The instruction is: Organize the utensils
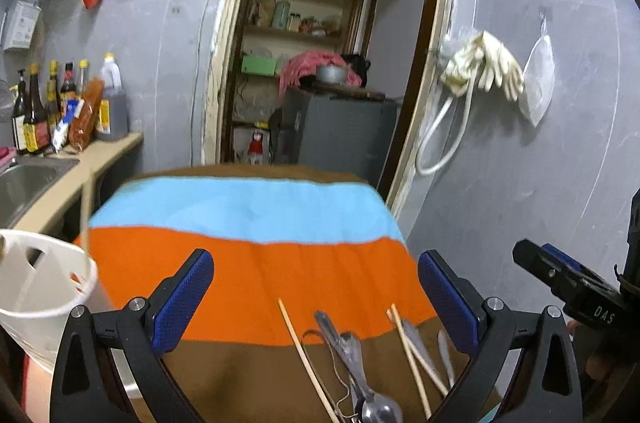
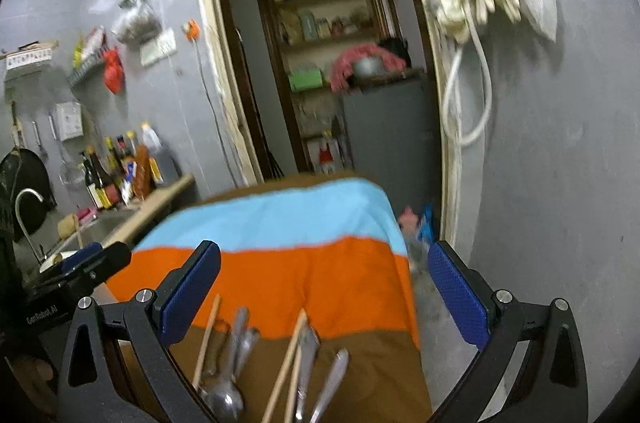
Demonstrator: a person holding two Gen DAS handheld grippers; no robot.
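Note:
Metal spoons [image 1: 356, 363] [image 2: 228, 379] and wooden chopsticks [image 1: 412, 347] [image 2: 290, 355] lie loose on the brown band of a striped cloth [image 1: 260, 275] [image 2: 320, 275] over a table. My left gripper [image 1: 316, 303] hovers open above them, nothing between its blue pads [image 1: 182, 299]. My right gripper [image 2: 324, 295] is open too, over the same pile, holding nothing. A white utensil holder [image 1: 44, 279] with divided slots stands at the cloth's left edge, a chopstick leaning in it. Each gripper shows at the other view's side: the right one [image 1: 560, 283], the left one [image 2: 84, 263].
A counter with a steel sink [image 1: 24, 179] and sauce bottles [image 1: 52, 107] runs along the left. Behind the table an open doorway [image 1: 320, 63] leads to shelves and a grey cabinet. Gloves and a hose [image 1: 480, 71] hang on the grey wall to the right.

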